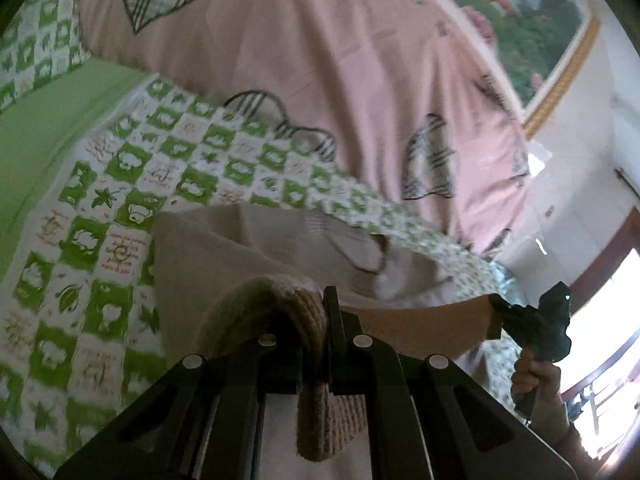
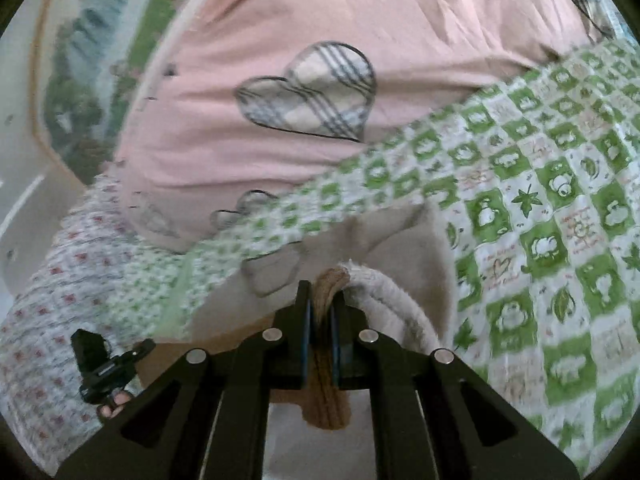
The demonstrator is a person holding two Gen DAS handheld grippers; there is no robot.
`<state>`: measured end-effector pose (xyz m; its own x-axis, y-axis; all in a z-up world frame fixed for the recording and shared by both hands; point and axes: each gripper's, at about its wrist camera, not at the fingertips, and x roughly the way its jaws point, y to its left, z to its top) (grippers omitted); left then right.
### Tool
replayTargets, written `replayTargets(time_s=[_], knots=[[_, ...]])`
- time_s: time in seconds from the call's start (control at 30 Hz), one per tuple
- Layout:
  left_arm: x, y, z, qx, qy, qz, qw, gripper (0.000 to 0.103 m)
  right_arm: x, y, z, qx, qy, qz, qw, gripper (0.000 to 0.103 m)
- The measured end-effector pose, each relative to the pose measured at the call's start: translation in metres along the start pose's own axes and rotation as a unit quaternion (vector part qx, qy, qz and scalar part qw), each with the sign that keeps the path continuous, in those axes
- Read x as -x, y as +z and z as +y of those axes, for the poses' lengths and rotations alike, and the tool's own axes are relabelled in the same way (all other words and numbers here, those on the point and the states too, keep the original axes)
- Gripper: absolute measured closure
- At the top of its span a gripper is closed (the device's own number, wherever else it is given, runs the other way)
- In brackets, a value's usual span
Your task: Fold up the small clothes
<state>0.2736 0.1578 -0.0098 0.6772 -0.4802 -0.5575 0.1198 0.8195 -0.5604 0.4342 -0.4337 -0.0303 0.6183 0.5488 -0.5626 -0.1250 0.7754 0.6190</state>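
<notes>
- The left tongs (image 1: 320,320) are clamped on a ribbed, tan knitted edge of a beige garment (image 1: 248,264); the knit bunches between the 2 fingers and hangs down toward the camera
- The right tongs (image 2: 320,304) pinch the same kind of ribbed tan edge (image 2: 326,384), jaws narrow with the fabric squeezed between them
- In the left wrist view the beige garment spreads out ahead of the tongs, over a green and white checked sheet (image 1: 120,184) printed with leaves and small figures
- A dark outlined shape, perhaps a print, shows on the garment's far part (image 1: 360,248), blurred
- In the right wrist view the garment (image 2: 404,248) also lies on the checked sheet (image 2: 560,216), just past the fingertips
- A pink quilt (image 1: 320,72) with plaid heart patches lies beyond the checked sheet, bulging up; the same quilt (image 2: 280,40) fills the top of the right wrist view
- The right hand (image 1: 540,380) appears at the right edge of the left wrist view, gripping its dark tool handle
- The other tool (image 2: 104,364) shows at the lower left of the right wrist view, over a white fabric with small red marks (image 2: 52,280)
- A landscape picture (image 1: 532,12) hangs on the wall behind
</notes>
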Motion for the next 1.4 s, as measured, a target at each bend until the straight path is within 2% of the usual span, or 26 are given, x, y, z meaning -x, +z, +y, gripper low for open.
replayTargets(time_s=[0.13, 0.23, 0.27, 0.3, 0.33, 0.37, 0.4, 0.47, 0.53, 0.6, 0.67, 0.73, 0.77, 0.8, 0.87, 1.0, 1.1, 1.23, 1.4], knots=[[-0.042, 0.005, 0.029, 0.032, 0.030, 0.035, 0.9984, 0.096, -0.040, 0.004, -0.013, -0.005, -0.042, 0.023, 0.999, 0.093], [-0.053, 0.000, 0.043, 0.054, 0.037, 0.058, 0.9962, 0.092, -0.057, 0.002, -0.024, -0.023, -0.059, 0.039, 0.997, 0.091], [-0.049, -0.003, 0.044, 0.056, 0.034, 0.055, 0.9963, 0.088, -0.056, 0.001, -0.027, -0.026, -0.065, 0.043, 0.997, 0.089], [-0.040, -0.008, 0.040, 0.050, 0.034, 0.050, 0.9969, 0.083, -0.051, 0.000, -0.027, -0.027, -0.069, 0.041, 0.996, 0.083], [-0.033, -0.013, 0.035, 0.040, 0.035, 0.049, 0.9974, 0.074, -0.045, -0.001, -0.025, -0.026, -0.071, 0.034, 0.997, 0.073], [-0.026, -0.018, 0.029, 0.032, 0.032, 0.048, 0.9978, 0.067, -0.033, -0.004, -0.020, -0.019, -0.074, 0.018, 0.997, 0.068], [-0.019, -0.023, 0.023, 0.026, 0.025, 0.048, 0.9982, 0.064, -0.023, -0.006, -0.014, -0.012, -0.074, 0.004, 0.997, 0.065], [-0.010, -0.040, 0.006, 0.010, 0.006, 0.061, 0.9981, 0.060, -0.005, -0.015, 0.003, 0.015, -0.058, -0.010, 0.998, 0.065], [-0.013, -0.058, -0.015, -0.010, -0.021, 0.083, 0.9963, 0.060, 0.002, -0.030, 0.026, 0.051, -0.032, 0.000, 0.998, 0.065], [-0.026, -0.070, -0.032, -0.028, -0.040, 0.111, 0.9927, 0.058, -0.011, -0.054, 0.050, 0.106, 0.005, 0.055, 0.993, 0.065], [-0.050, -0.080, -0.048, -0.057, -0.029, 0.144, 0.9875, 0.058, -0.035, -0.076, 0.067, 0.148, 0.022, 0.121, 0.981, 0.065], [-0.072, -0.081, -0.053, -0.085, 0.000, 0.162, 0.9831, 0.058, -0.058, -0.091, 0.078, 0.199, 0.006, 0.165, 0.966, 0.065], [-0.077, -0.077, -0.051, -0.087, 0.001, 0.165, 0.9825, 0.060, -0.068, -0.094, 0.079, 0.221, -0.014, 0.175, 0.959, 0.065], [-0.082, -0.071, -0.047, -0.084, -0.003, 0.165, 0.9828, 0.061, -0.076, -0.092, 0.076, 0.226, -0.022, 0.179, 0.957, 0.065], [-0.086, -0.050, -0.036, -0.073, 0.002, 0.153, 0.9854, 0.066, -0.083, -0.074, 0.064, 0.213, -0.029, 0.165, 0.963, 0.065], [-0.082, -0.003, 0.003, -0.038, 0.070, 0.097, 0.9921, 0.066, -0.092, -0.028, 0.035, 0.161, -0.098, 0.100, 0.977, 0.066], [-0.069, 0.017, 0.031, 0.004, 0.085, 0.064, 0.9944, 0.066, -0.080, 0.001, 0.010, 0.099, -0.121, 0.043, 0.987, 0.065], [-0.046, 0.018, 0.042, 0.029, 0.099, 0.036, 0.9940, 0.062, -0.056, 0.007, -0.003, 0.063, -0.121, 0.013, 0.991, 0.065], [-0.006, -0.011, 0.033, 0.048, 0.079, 0.019, 0.9955, 0.057, -0.033, -0.017, 0.008, 0.061, -0.095, 0.021, 0.993, 0.065]])
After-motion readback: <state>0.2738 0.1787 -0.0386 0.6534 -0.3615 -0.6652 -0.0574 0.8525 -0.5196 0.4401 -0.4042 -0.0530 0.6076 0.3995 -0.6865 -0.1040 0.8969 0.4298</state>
